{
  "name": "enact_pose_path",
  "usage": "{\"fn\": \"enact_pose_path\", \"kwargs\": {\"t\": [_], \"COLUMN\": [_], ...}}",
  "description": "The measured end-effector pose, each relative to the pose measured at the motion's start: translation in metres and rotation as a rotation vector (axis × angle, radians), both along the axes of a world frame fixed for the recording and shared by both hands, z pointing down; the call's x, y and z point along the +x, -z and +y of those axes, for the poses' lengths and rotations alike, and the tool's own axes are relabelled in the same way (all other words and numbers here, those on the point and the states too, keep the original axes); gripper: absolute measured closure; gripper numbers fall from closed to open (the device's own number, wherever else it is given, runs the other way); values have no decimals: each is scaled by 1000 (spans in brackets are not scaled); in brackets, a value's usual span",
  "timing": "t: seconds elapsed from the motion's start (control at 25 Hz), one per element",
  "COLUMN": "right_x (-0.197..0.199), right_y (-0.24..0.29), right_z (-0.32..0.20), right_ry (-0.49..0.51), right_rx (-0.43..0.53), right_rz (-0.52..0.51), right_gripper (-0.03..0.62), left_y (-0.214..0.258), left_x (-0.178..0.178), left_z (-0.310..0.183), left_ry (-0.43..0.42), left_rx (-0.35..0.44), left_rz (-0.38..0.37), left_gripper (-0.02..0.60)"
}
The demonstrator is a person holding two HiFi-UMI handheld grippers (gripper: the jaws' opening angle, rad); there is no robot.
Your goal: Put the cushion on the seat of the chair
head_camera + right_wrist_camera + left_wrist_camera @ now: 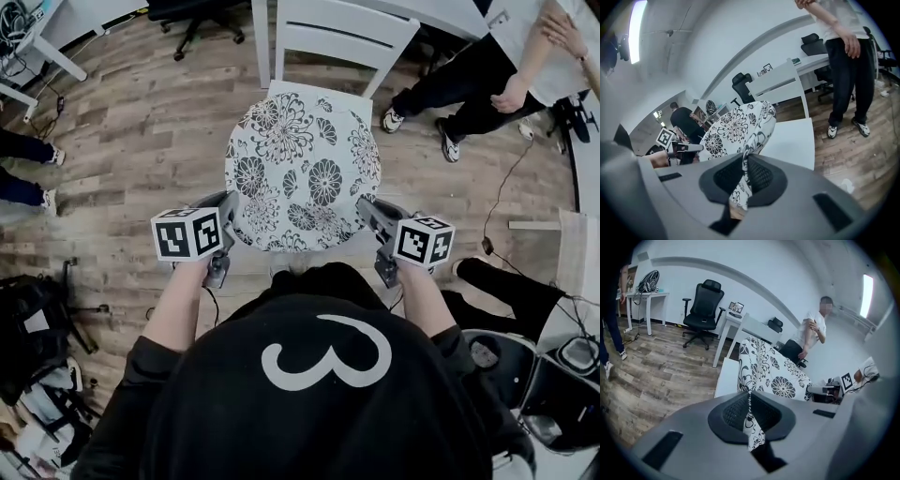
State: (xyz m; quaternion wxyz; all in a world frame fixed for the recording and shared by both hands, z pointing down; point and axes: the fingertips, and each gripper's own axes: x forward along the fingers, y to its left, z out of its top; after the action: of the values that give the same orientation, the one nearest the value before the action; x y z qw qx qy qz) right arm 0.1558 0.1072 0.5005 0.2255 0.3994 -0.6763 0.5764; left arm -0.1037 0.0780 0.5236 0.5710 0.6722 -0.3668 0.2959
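Observation:
A round white cushion with black flower print hangs over the seat of a white wooden chair. My left gripper is shut on its left edge and my right gripper is shut on its right edge. In the left gripper view the cushion fabric is pinched between the black pads, above the white chair seat. The right gripper view shows the cushion edge clamped the same way, with the chair seat under it. The cushion hides most of the seat in the head view.
A person in black trousers stands at the back right of the chair. Another person's shoes are at the left. A black office chair and white desks stand behind. Bags lie on the wood floor at the left.

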Motion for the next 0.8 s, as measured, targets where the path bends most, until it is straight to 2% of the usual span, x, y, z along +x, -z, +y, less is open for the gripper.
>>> {"fn": "enact_pose_path", "kwargs": {"t": [0.28, 0.44, 0.56, 0.72, 0.8], "right_x": [1, 0, 9, 1, -2], "right_y": [-4, -4, -6, 3, 16], "right_z": [0, -5, -12, 3, 15], "right_ry": [-44, 10, 29, -6, -20], "right_rx": [-53, -25, -30, -63, -25], "right_rz": [32, -21, -15, -5, 3], "right_gripper": [574, 574, 574, 574, 574], "left_y": [-9, 10, 14, 23, 36], "left_x": [6, 0, 5, -6, -11], "left_z": [-3, 5, 2, 5, 13], "left_ry": [-39, 15, 20, -11, -15], "left_rx": [-62, -22, -28, -72, -38], "left_rz": [17, -62, -88, -110, -116], "left_gripper": [557, 557, 557, 557, 557]}}
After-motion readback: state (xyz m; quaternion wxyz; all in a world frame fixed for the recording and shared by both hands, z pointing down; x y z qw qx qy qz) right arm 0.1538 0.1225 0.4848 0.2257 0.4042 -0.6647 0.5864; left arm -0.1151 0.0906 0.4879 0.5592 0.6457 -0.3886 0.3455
